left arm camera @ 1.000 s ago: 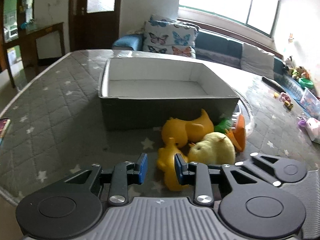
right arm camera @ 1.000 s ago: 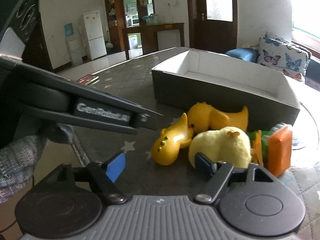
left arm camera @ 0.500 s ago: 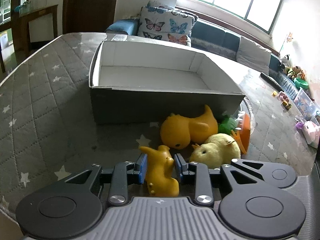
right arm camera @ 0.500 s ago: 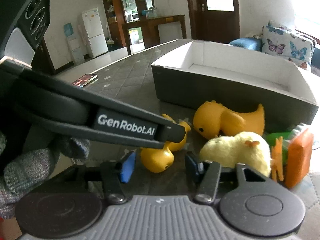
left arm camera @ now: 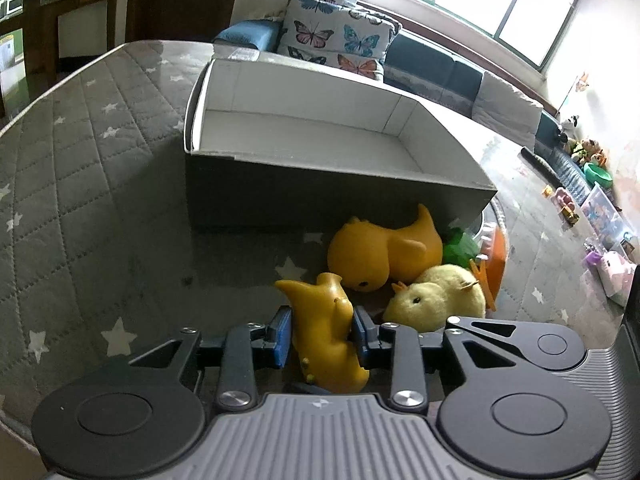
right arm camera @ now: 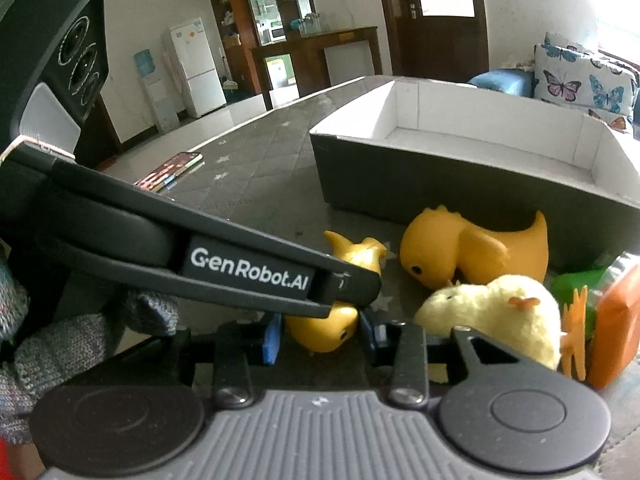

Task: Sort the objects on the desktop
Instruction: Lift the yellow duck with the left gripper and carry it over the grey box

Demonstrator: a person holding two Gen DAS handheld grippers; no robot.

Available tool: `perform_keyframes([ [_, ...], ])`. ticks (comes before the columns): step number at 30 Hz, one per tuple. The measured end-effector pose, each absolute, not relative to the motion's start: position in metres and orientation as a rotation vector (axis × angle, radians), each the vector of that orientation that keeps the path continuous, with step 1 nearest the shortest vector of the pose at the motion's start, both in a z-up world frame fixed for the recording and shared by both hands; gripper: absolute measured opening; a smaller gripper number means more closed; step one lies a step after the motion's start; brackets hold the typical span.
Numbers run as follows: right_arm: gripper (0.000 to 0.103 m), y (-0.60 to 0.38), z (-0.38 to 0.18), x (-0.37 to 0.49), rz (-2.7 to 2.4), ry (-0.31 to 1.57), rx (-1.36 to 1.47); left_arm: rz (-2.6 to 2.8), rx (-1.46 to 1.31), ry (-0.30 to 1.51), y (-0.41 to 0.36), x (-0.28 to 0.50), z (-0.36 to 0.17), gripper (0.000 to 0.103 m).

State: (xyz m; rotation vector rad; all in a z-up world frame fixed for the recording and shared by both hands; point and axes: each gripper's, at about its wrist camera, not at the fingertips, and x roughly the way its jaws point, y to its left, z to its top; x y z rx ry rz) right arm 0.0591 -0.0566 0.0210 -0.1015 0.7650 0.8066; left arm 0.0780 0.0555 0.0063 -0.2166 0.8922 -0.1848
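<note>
Left wrist view: two rubber ducks (left arm camera: pixel 384 256), one plush chick (left arm camera: pixel 436 300), one box (left arm camera: pixel 320 188).

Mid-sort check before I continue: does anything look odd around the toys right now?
Yes. Both grippers are on the same small yellow toy. It sits between the opening jaws of the left gripper and the closing jaws of the right gripper, so the two crowd each other. The grey box holds nothing yet.

A home living room: sofa (left arm camera: pixel 436 68) with butterfly cushions (left arm camera: pixel 336 40), fridge (right arm camera: pixel 196 68), wooden door (right arm camera: pixel 440 16).
</note>
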Motion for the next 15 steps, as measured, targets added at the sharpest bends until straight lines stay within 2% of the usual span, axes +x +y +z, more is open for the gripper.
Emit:
perform_keyframes([
  [7,0.038,-0.069,0.051,0.059,0.797,0.683,-0.116,-0.204,-0.195,0.808,0.043,0.080,0.041,0.034],
  [15,0.038,-0.096,0.087,0.100,0.723,0.599,-0.138,-0.251,-0.188,0.735,0.013,0.135,0.068,0.034],
])
